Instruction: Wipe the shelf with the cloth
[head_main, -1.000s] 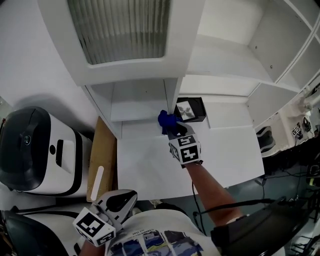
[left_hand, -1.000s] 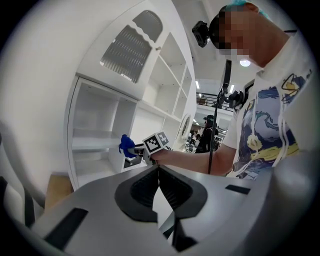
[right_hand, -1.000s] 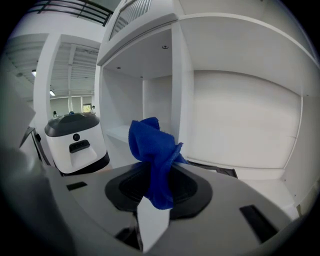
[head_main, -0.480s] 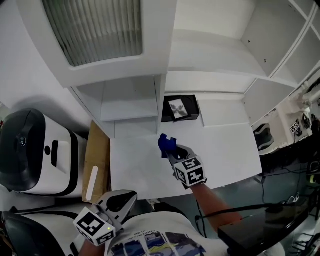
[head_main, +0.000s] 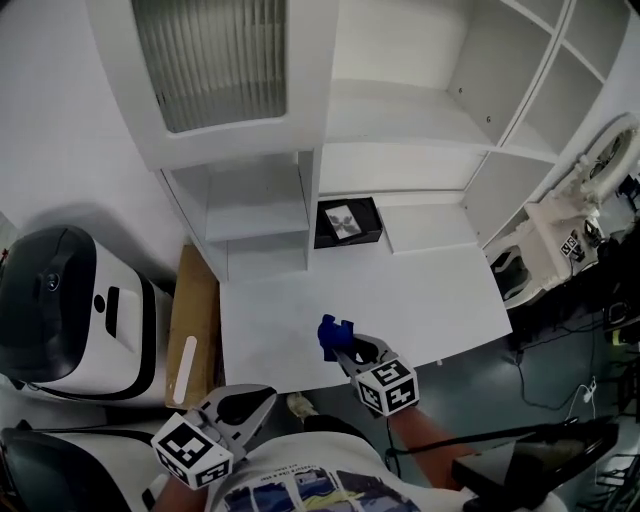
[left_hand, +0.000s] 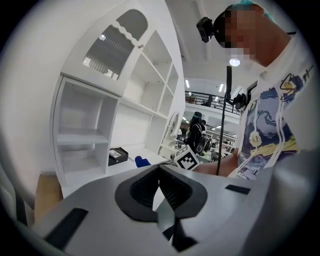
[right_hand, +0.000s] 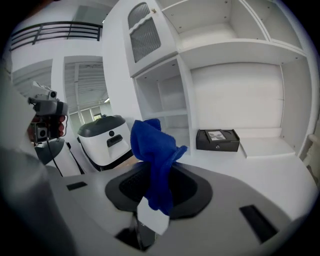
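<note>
A blue cloth (head_main: 333, 335) is bunched in my right gripper (head_main: 342, 346), which is shut on it above the front part of the white tabletop (head_main: 420, 300). In the right gripper view the cloth (right_hand: 155, 150) stands up out of the jaws, in front of the white shelf unit (right_hand: 235, 45). The shelf unit (head_main: 400, 110) lies well beyond the cloth, apart from it. My left gripper (head_main: 258, 398) hangs low at the left by the person's shirt, its jaws together with nothing between them. The left gripper view catches the cloth (left_hand: 141, 161) far off.
A black box (head_main: 347, 222) sits on the tabletop against the shelf's foot, black box (right_hand: 216, 139). A black-and-white appliance (head_main: 70, 305) stands at the left, with a brown board (head_main: 195, 320) between it and the table. Cables and equipment (head_main: 570, 250) crowd the right.
My right gripper has drawn back with the cloth from the shelf's foot, near the black box, to the table's front edge. The left gripper has stayed put.
</note>
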